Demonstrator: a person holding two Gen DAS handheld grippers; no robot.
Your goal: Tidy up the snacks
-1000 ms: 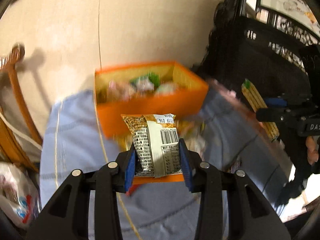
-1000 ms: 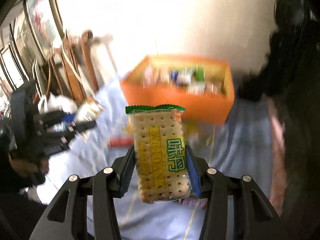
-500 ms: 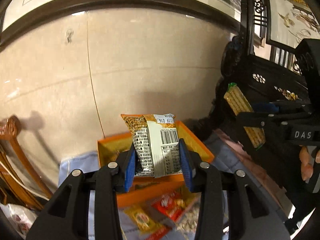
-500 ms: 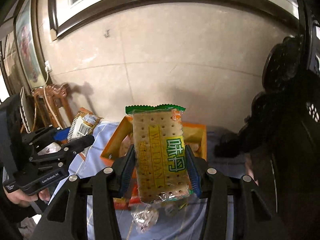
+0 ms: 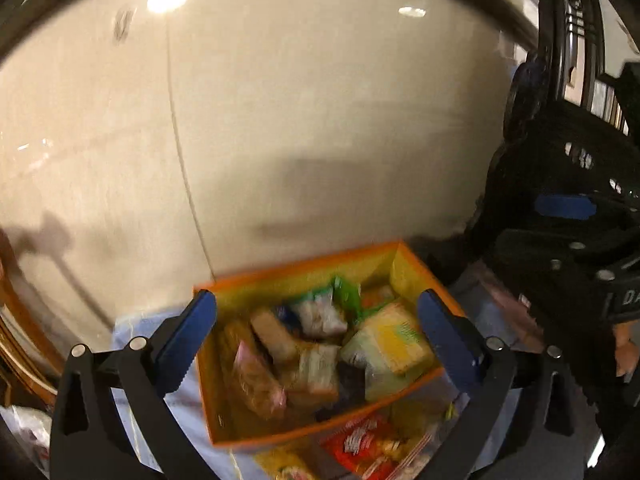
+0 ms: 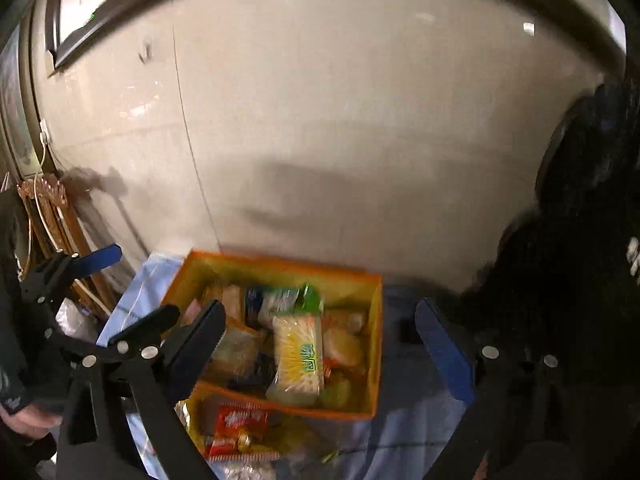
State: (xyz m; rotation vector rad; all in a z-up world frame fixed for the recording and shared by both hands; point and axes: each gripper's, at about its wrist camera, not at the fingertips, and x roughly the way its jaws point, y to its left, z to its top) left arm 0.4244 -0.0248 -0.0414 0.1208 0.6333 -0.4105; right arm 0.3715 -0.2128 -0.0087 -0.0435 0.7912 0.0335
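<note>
An orange box [image 5: 304,276] [image 6: 372,344] full of snack packets stands on a pale blue cloth by the wall. My left gripper [image 5: 316,340] is open and empty above the box. My right gripper [image 6: 320,344] is open and empty above it too. A yellow cracker pack [image 6: 298,360] lies on top of the packets in the box; it also shows in the left wrist view [image 5: 390,340]. More loose snacks, among them a red packet [image 6: 236,420] [image 5: 360,438], lie on the cloth in front of the box.
A beige wall [image 5: 300,120] rises right behind the box. Dark carved furniture [image 5: 560,160] stands at the right. A wooden chair [image 6: 52,216] and a plastic bag [image 6: 74,320] are at the left. The other gripper shows at each view's edge.
Both grippers opened over the orange box. The barcode snack bag left the left gripper and the cracker pack left the right one; the cracker pack now lies in the box.
</note>
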